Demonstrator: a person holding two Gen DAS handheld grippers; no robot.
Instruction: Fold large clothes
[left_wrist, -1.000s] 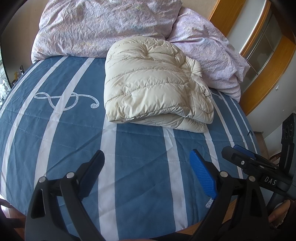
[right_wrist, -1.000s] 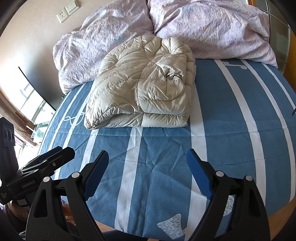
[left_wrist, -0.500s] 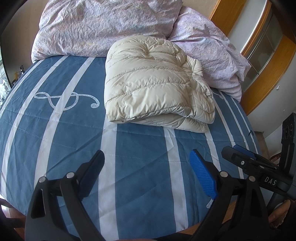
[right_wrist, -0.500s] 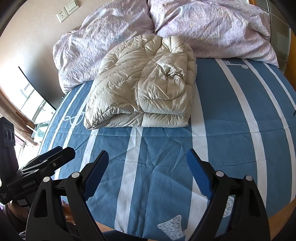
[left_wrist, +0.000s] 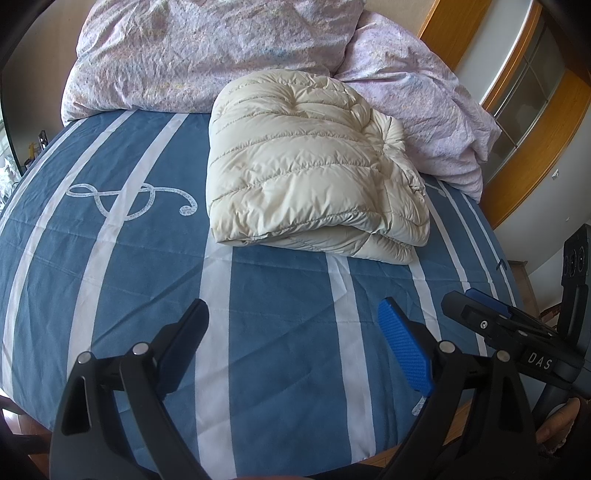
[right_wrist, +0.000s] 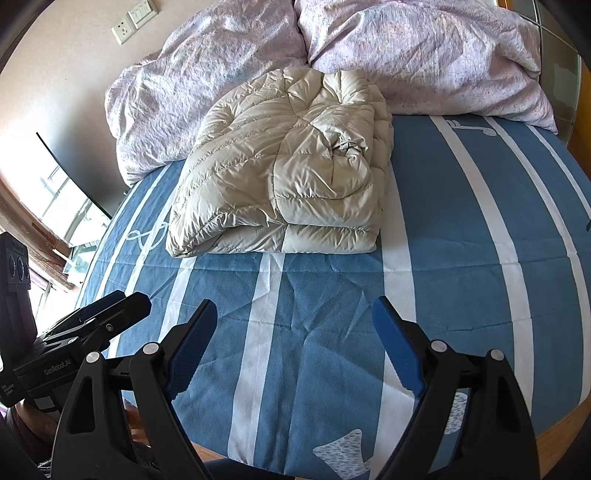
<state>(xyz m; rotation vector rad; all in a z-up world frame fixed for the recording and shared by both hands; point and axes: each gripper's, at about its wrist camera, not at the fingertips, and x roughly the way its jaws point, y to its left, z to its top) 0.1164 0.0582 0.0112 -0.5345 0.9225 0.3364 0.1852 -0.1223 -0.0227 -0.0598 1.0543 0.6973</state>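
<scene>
While both tongs (left_wrist: 291, 347) (right_wrist: 293, 341) gape, one folded jacket (left_wrist: 310, 162), seemingly two pillows (right_wrist: 424, 51).

Cream quilted jacket (left_wrist: 310, 162), blue white-striped bedsheet (left_wrist: 280, 332), lilac speckled duvet (left_wrist: 207, 51)

A cream puffer jacket (left_wrist: 310, 166) lies folded into a thick bundle on the bed (left_wrist: 277, 314), which has a blue cover with white stripes and a treble clef print (left_wrist: 129, 197) to the left of the jacket. Behind the jacket are lilac crumpled pillows (left_wrist: 207, 51), touching its far edge. The left gripper (left_wrist: 291, 332) hangs above the near part of the bed, jaws wide apart and empty, well apart from the jacket. At the lower right, the right gripper (left_wrist: 480, 317) is seen from the side.
</scene>
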